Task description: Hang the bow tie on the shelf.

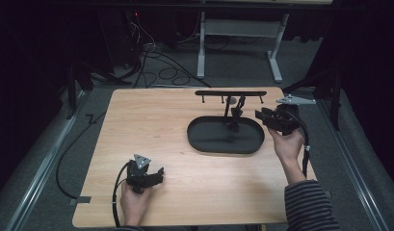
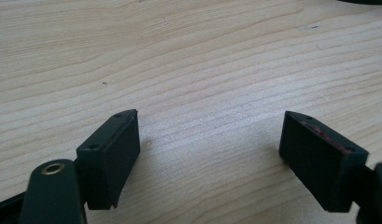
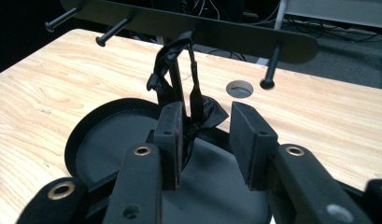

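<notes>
While hooked on the rack (image 3: 188, 28), the bow tie (image 3: 198, 116) apparently hangs vertically.

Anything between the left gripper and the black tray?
No: in the high view, bare wooden table lies between the left gripper and the black tray.

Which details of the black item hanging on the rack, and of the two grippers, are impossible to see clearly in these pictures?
- Hanging black item: its kind stays unclear; in the right gripper view the right gripper covers its lower end, and in the high view it is too small.
- Rack: its top bar is partly cut off by the upper edge of the right gripper view.
- Left gripper: its body is cut off by the bottom edge of the left gripper view.
</notes>
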Demonstrator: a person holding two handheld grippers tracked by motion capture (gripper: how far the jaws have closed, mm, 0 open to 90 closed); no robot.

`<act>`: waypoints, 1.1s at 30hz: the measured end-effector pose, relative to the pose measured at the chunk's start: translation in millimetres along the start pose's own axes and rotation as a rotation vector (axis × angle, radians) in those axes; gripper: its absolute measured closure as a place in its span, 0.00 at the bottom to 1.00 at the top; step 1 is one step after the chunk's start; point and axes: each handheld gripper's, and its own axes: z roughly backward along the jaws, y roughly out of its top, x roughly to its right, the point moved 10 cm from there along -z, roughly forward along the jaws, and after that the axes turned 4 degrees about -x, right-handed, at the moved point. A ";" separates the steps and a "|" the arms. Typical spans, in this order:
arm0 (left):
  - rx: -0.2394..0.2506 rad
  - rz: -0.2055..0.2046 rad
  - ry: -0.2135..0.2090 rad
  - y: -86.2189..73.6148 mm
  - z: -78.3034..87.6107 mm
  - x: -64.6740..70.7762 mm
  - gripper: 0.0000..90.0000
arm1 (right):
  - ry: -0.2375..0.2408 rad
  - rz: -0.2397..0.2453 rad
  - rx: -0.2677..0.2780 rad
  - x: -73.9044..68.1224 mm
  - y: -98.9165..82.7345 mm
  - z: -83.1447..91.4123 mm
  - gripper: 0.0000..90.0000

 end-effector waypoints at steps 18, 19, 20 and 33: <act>-0.002 -0.003 -0.001 -0.3 0.3 0.6 0.23 | 0.037 -0.026 0.030 3.5 -17.1 21.2 0.64; -0.002 -0.003 -0.001 -0.3 0.3 0.6 0.23 | 0.036 -0.026 0.036 3.6 -17.5 22.6 0.64; -0.002 -0.004 -0.001 -0.4 0.3 0.5 0.23 | 0.035 -0.019 0.042 3.8 -17.8 23.5 0.63; -0.002 -0.003 -0.002 -0.3 0.3 0.5 0.23 | 0.011 0.002 0.081 3.5 -27.3 35.8 0.58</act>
